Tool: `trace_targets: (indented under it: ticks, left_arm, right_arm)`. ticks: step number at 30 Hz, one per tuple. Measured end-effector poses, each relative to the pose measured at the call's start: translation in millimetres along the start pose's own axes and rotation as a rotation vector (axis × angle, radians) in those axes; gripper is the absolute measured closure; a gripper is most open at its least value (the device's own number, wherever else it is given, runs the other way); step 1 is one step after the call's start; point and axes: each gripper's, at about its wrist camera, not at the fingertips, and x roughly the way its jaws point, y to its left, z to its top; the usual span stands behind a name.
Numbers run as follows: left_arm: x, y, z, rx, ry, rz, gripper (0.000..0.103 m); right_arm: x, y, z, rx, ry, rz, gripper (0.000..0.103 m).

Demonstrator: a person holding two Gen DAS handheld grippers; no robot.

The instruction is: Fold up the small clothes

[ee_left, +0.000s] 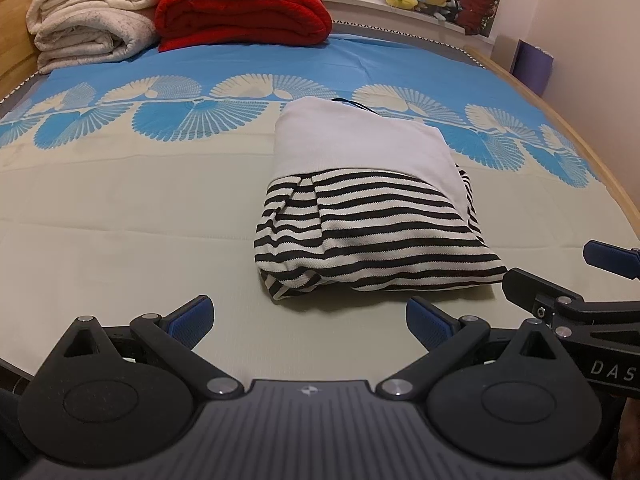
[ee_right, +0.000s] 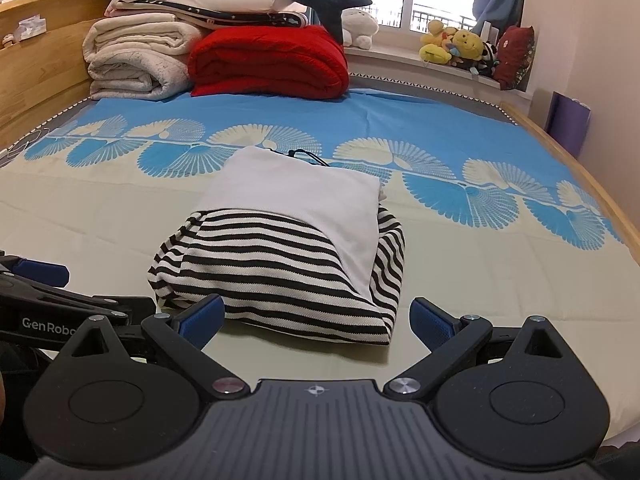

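Blue-and-cream bedding covers the bed (ee_left: 120, 208), with a red blanket (ee_left: 244, 8) and a roll of cream blankets (ee_left: 92, 20) stacked at its far end and plush toys (ee_right: 456, 46) on the windowsill. Mid-bed lies the folded striped garment (ee_left: 360, 236), its white part folded over the top. Both the left tongs (ee_left: 310, 320) and the right tongs (ee_right: 316, 320) are spread wide and empty, just short of the garment's near edge.

Empty right tongs (ee_right: 316, 320) gape just before the folded striped garment (ee_right: 280, 268) on the bed (ee_right: 480, 280).
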Motion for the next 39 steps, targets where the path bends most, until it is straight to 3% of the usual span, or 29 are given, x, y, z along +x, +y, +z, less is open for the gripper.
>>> trace_targets:
  ticks: [39]
  left_arm:
    - [1.0, -0.5, -0.1, 0.000, 0.001, -0.001, 0.001]
  right_arm:
    - [1.0, 0.4, 0.1, 0.013, 0.008, -0.003, 0.004]
